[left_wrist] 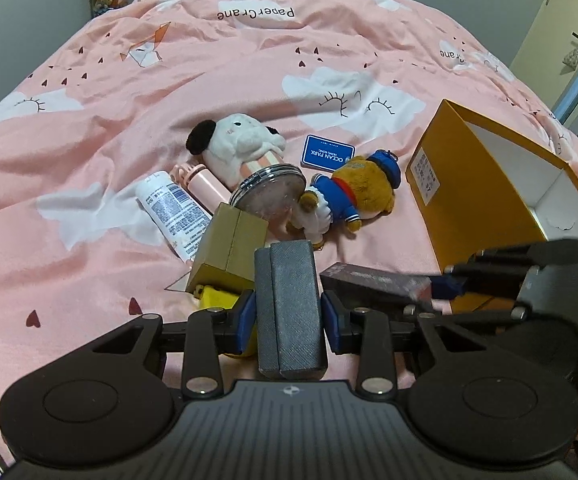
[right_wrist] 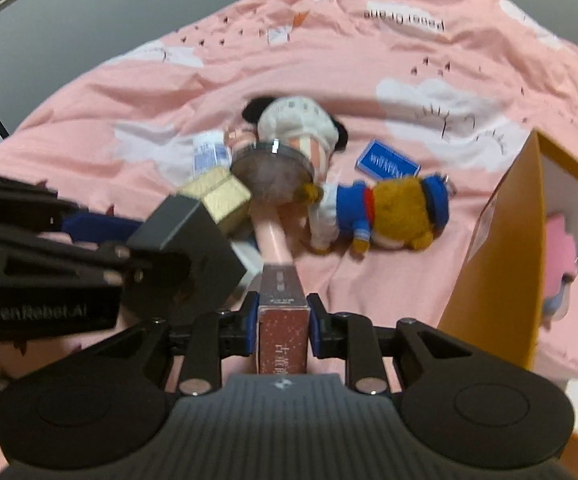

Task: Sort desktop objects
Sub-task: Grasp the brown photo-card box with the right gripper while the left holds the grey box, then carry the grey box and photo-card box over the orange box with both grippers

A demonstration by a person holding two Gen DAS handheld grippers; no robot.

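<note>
Bedspread (left_wrist: 249, 80) reads "PaperCrane"; blue card (left_wrist: 328, 153) "OCEAN PARK". We note left tongs (left_wrist: 289, 316) clamp grey case (left_wrist: 289, 304), right tongs (right_wrist: 283, 330) clamp reddish box (right_wrist: 283, 332), lettering blurred, beside orange box (right_wrist: 501, 248).

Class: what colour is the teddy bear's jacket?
Blue, with a red collar, on the teddy bear; clearest in the left wrist view.

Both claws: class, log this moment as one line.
left claw: grips grey case | right claw: grips reddish box | orange box: open

Right tool (right_wrist: 282, 330) clamping reddish-brown box (right_wrist: 283, 334), orange box (right_wrist: 497, 256) beside, pink bedspread (right_wrist: 369, 64)
</note>
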